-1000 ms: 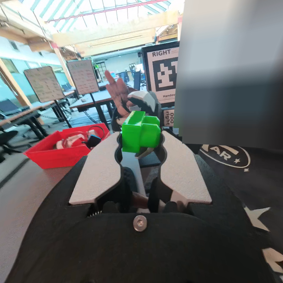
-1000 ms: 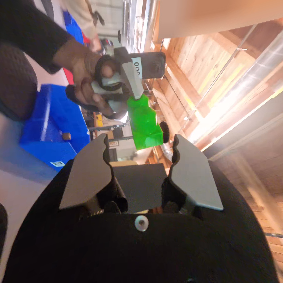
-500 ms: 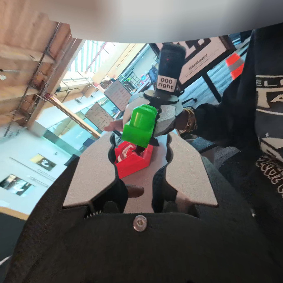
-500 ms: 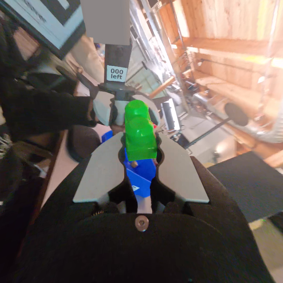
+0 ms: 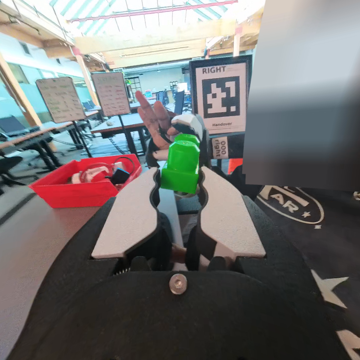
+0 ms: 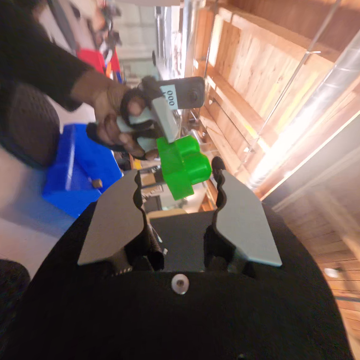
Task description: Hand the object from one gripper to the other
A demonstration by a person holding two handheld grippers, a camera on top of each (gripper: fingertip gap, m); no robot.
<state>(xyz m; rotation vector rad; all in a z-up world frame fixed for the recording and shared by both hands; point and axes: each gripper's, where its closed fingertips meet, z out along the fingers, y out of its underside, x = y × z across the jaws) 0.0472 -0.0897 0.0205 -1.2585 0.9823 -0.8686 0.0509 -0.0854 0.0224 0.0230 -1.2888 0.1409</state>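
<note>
A bright green block (image 5: 180, 167) with two round studs sits between my left gripper's (image 5: 179, 175) fingertips, which are shut on its base. In the right wrist view the same block (image 6: 181, 165) hangs from the left gripper (image 6: 165, 124), held by a hand. My right gripper (image 6: 177, 173) is open, its fingers spread wide, and the block's lower end reaches into the gap without touching them. In the left wrist view the right gripper (image 5: 187, 126) shows just behind the block, with a hand (image 5: 153, 120) on it, fingers raised.
A red bin (image 5: 74, 189) with cables and small parts stands on the brown table (image 5: 29, 233) at the left. A blue bin (image 6: 78, 165) lies below the left hand. A framed marker board (image 5: 220, 97) and two whiteboards (image 5: 60, 99) stand behind.
Half a second ago my right gripper was shut on the green block and my left was open. Now my left is shut on it and my right has opened.
</note>
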